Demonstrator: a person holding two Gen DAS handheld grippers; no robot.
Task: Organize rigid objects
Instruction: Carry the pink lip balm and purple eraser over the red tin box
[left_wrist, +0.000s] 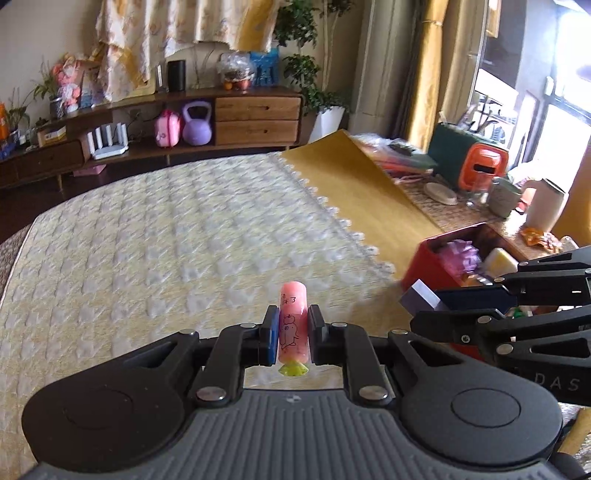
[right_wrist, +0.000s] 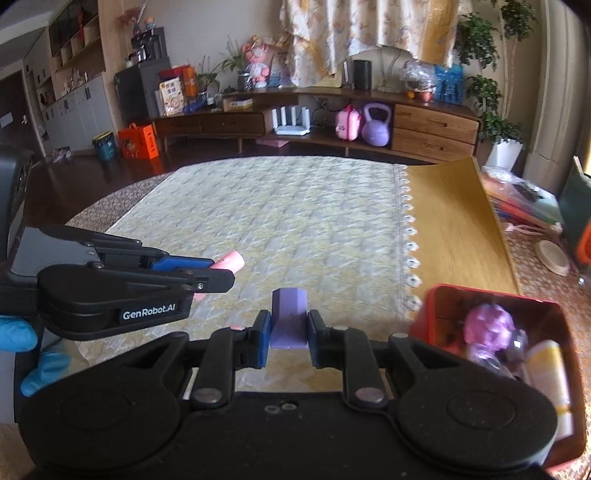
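Clamped in our left gripper (left_wrist: 291, 338) stands a pink cylinder (left_wrist: 293, 321), long axis upright; our right gripper (right_wrist: 289, 341) pinches a purple block (right_wrist: 289, 319). Both hang over the quilted desk (right_wrist: 277, 214); the red box (right_wrist: 491, 306) lies to the right, nearer our right gripper.

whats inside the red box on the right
The red box holds a purple frilly item and a pale yellow block, plus some clear wrapping. Its lower part is covered by the right gripper, so anything deeper is hidden.
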